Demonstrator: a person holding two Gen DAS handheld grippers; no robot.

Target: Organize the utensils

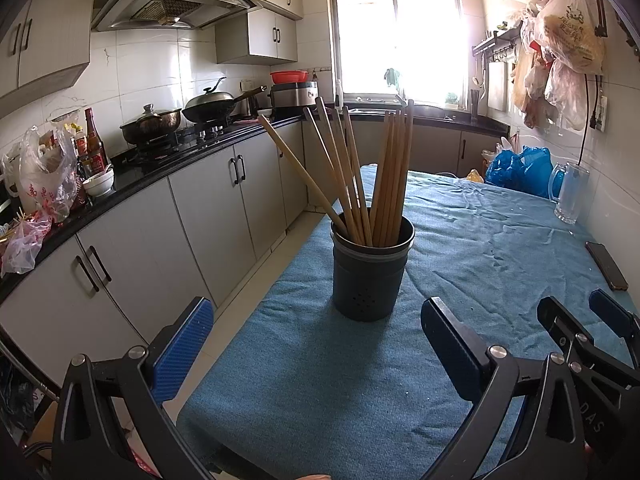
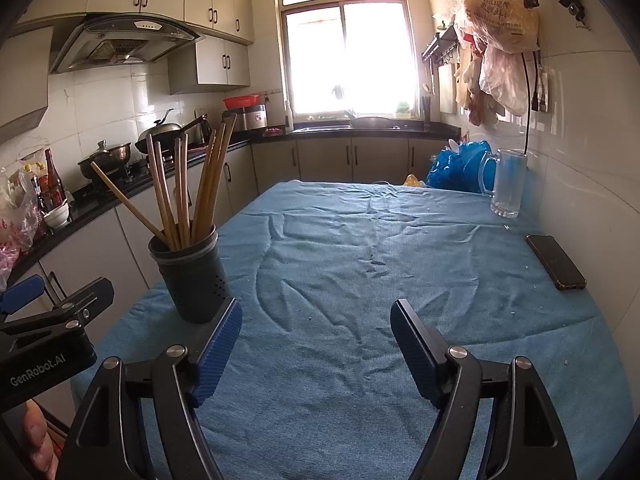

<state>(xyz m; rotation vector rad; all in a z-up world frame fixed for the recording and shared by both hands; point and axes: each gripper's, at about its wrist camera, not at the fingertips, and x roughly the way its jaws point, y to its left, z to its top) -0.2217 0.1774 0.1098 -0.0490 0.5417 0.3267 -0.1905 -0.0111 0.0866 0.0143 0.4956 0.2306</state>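
Observation:
A dark round holder point(image 1: 372, 276) stands on the blue-clothed table point(image 1: 480, 232), near its left edge. Several wooden chopsticks point(image 1: 384, 180) stand in it, fanned out. My left gripper point(image 1: 316, 308) is open just in front of the holder, nothing between its fingers. In the right wrist view the holder point(image 2: 196, 276) with the chopsticks point(image 2: 180, 192) sits just beyond the left fingertip of my right gripper point(image 2: 318, 308), which is open and empty over the cloth. Each gripper shows in the other's view: the right gripper point(image 1: 576, 308) at the right, the left gripper point(image 2: 60, 288) at the left.
A dark phone point(image 2: 556, 262) lies near the table's right side by the tiled wall. A glass mug point(image 2: 508, 184) and a blue plastic bag point(image 2: 456, 168) stand at the far right. A kitchen counter point(image 1: 120, 192) with pots and bottles runs along the left.

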